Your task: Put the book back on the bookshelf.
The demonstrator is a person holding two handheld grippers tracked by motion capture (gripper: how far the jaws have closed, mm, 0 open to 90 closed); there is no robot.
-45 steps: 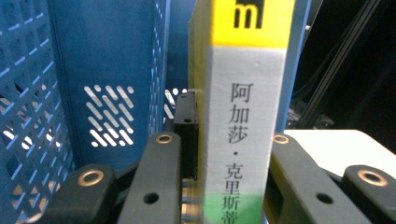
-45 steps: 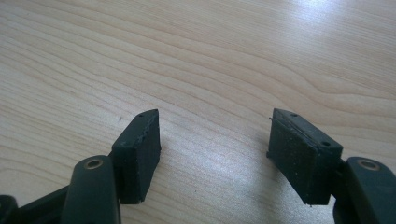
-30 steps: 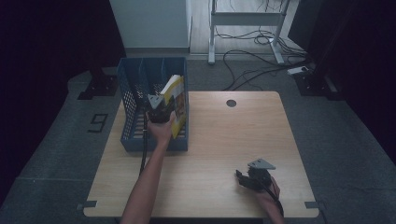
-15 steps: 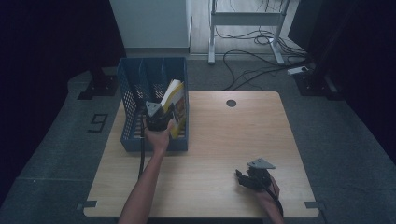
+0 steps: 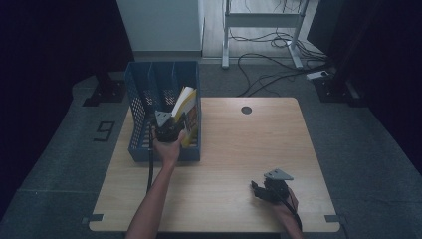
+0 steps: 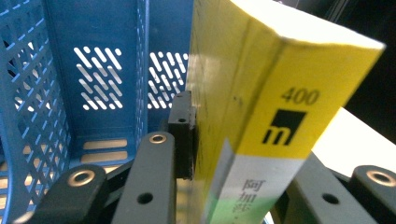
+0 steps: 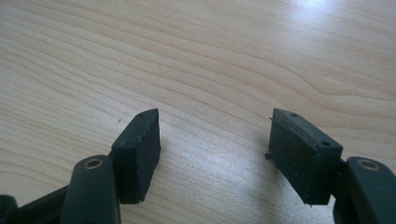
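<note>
a thick paperback book with a yellow spine and cover [image 6: 261, 112] stands tilted in the right-hand compartment of a blue perforated plastic file rack [image 5: 142, 99], its pale page block facing left and its top leaning toward the rack's right wall. the spine carries the number 400, a small black square logo, and below that a grey-white band with dark printed characters and a patch of green at the bottom. in the high view the book [image 5: 185, 102] rises above the rack's rim. the left gripper [image 5: 171, 130] — black, held in a bare hand — reaches into the rack from the near side with the book between its two black jaws; the jaws have just been easing apart, and in the left gripper view one pad [image 6: 182, 135] sits right against the page side, though whether it presses or only touches cannot be told. the right gripper [image 5: 261, 191] rests low near the table's front right edge, its jaws well apart with nothing between them, hovering just over bare wood [image 7: 210, 60]. the light wooden table [image 5: 239, 149] has a small round dark hole [image 5: 246, 110] near its far edge. around it lies a grey floor [image 5: 358, 149] with black cables [image 5: 263, 55], a white cabinet [image 5: 159, 25] and the white legs of a metal frame [image 5: 261, 17] — the rest of the room is dark.
</note>
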